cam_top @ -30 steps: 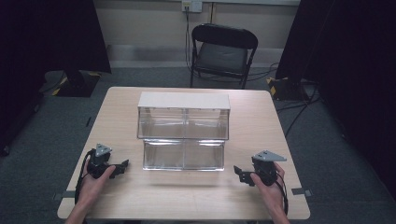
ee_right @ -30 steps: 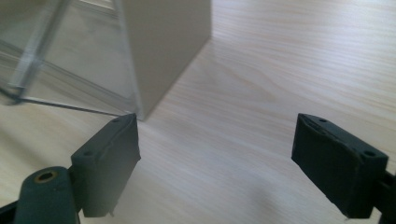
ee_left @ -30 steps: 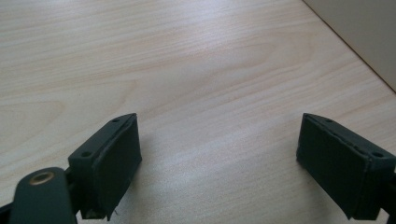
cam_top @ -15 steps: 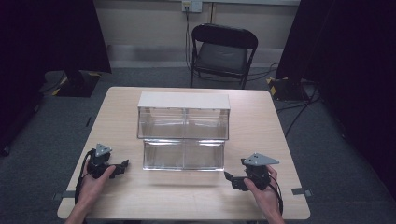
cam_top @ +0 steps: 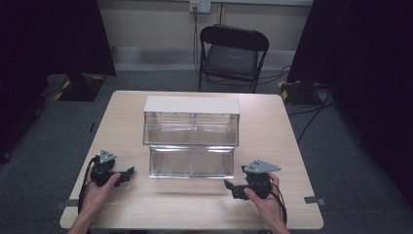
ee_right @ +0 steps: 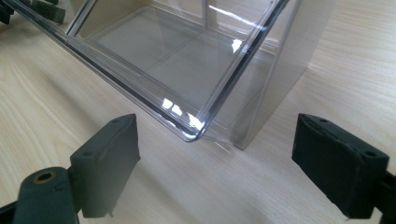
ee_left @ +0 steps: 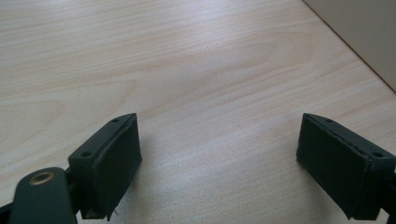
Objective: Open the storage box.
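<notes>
A clear plastic two-tier bin organiser (cam_top: 191, 136) with a white top stands in the middle of the wooden table (cam_top: 272, 141). My left gripper (cam_top: 127, 174) rests on the table near its front left corner, open, with bare wood between its jaws (ee_left: 219, 154). My right gripper (cam_top: 231, 188) is at the front right, open, pointing left toward the organiser's lower front corner. That clear rounded corner (ee_right: 191, 130) lies just ahead of the right jaws, which hold nothing. The other gripper's black jaw tips (ee_right: 46, 10) show at the far top left.
A black folding chair (cam_top: 233, 53) stands behind the table. Dark curtains hang on both sides. Cables run on the grey floor at the right. Bare tabletop lies in front of the organiser between the two hands.
My right gripper has moved left and slightly forward along the front of the table, closer to the organiser's lower right corner. The left gripper has stayed put.
</notes>
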A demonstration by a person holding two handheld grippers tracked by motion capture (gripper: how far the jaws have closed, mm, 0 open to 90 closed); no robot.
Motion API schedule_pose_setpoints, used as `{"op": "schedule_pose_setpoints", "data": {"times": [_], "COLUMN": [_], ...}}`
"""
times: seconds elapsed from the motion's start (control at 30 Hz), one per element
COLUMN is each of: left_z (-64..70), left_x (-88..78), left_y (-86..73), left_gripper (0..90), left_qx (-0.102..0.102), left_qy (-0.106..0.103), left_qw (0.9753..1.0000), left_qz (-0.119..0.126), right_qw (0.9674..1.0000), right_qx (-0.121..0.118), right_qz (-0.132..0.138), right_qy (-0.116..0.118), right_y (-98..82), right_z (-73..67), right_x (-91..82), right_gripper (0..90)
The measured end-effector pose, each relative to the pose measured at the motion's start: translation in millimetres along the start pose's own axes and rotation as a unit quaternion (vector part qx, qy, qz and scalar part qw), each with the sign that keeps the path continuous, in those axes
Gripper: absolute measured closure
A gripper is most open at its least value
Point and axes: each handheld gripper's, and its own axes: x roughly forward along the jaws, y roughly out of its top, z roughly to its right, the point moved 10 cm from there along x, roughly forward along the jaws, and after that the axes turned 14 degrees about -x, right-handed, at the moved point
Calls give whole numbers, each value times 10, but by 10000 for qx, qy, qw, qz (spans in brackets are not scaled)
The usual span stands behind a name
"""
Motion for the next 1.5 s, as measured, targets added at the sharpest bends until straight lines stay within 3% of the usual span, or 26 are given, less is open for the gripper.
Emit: {"op": "schedule_pose_setpoints", "data": {"times": [0.4, 0.53, 1.5], "left_z": [3, 1, 3], "left_x": [1, 0, 1], "left_y": [1, 0, 1], "left_gripper": [131, 131, 131], "left_qx": [-13, -2, -14], "left_qy": [-7, -2, -8], "left_qw": [10000, 10000, 10000], "left_qz": [10, 2, 9], "right_qw": [9999, 9998, 9999], "right_qx": [-69, 37, 10], "right_qz": [-117, -140, 131], "right_qy": [-95, -121, -23], "right_y": [-22, -35, 29], "right_z": [-11, 14, -40], "right_x": [191, 220, 183], "right_gripper": [149, 151, 151]}}
